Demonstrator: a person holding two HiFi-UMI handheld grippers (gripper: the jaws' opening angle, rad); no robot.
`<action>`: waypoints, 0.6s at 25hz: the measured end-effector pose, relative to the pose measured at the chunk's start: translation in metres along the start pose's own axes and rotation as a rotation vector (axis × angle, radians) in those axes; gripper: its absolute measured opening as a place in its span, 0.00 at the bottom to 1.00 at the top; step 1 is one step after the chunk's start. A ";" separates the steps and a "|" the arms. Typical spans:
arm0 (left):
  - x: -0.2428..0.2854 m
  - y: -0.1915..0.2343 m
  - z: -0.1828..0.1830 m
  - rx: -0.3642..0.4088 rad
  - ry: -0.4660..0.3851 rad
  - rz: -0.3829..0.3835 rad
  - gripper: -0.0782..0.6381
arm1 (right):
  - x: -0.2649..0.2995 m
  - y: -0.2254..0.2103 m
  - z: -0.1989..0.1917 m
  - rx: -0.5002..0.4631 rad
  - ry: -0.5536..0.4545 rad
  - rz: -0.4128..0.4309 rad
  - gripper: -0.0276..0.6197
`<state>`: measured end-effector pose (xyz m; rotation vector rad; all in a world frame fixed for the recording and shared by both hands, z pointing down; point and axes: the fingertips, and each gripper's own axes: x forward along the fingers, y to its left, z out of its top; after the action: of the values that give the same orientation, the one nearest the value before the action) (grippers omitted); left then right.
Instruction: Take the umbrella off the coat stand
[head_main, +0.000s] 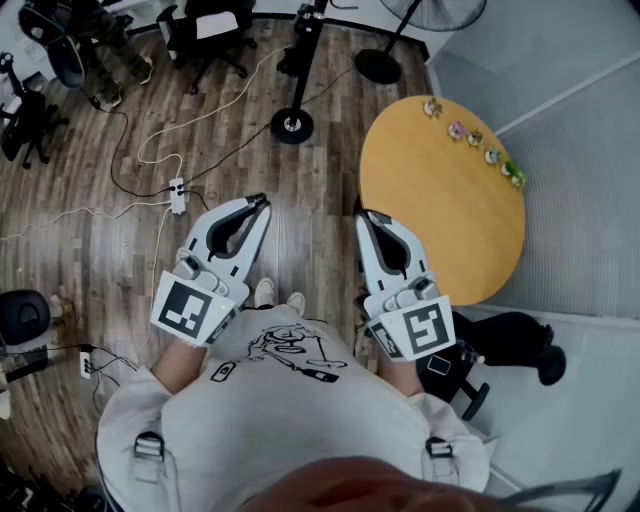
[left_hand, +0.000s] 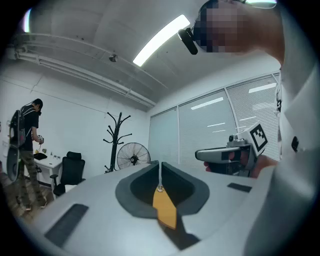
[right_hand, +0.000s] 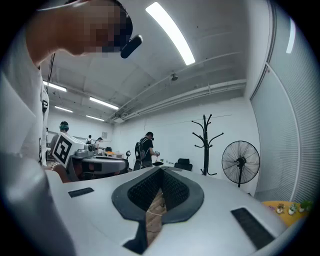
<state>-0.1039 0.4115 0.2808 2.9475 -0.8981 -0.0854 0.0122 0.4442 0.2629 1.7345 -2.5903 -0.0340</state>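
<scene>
While a fan (right_hand: 241, 162) stands beside it, the coat stand (right_hand: 205, 145) rises vertically.

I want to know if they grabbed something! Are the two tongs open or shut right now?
Left tongs: shut, holding nothing.
Right tongs: shut, holding nothing.

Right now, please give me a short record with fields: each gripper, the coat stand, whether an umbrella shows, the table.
left gripper: jaws together, nothing between them
right gripper: jaws together, nothing between them
coat stand: upright by the far wall, beside the fan, hooks look bare
umbrella: not seen in any view
round table: right side of the head view, small figurines near its far edge
task state: not begun
</scene>
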 end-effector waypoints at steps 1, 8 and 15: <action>0.000 0.002 0.003 0.002 -0.001 0.001 0.14 | 0.000 0.001 0.000 -0.002 0.001 0.000 0.07; -0.001 0.008 0.013 0.015 -0.001 0.017 0.14 | 0.003 0.005 0.002 0.004 -0.008 -0.002 0.07; -0.010 0.019 0.008 0.008 0.000 0.019 0.14 | 0.013 0.017 0.000 0.008 -0.018 0.004 0.07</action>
<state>-0.1230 0.4013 0.2740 2.9452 -0.9284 -0.0810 -0.0084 0.4388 0.2639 1.7398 -2.6104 -0.0399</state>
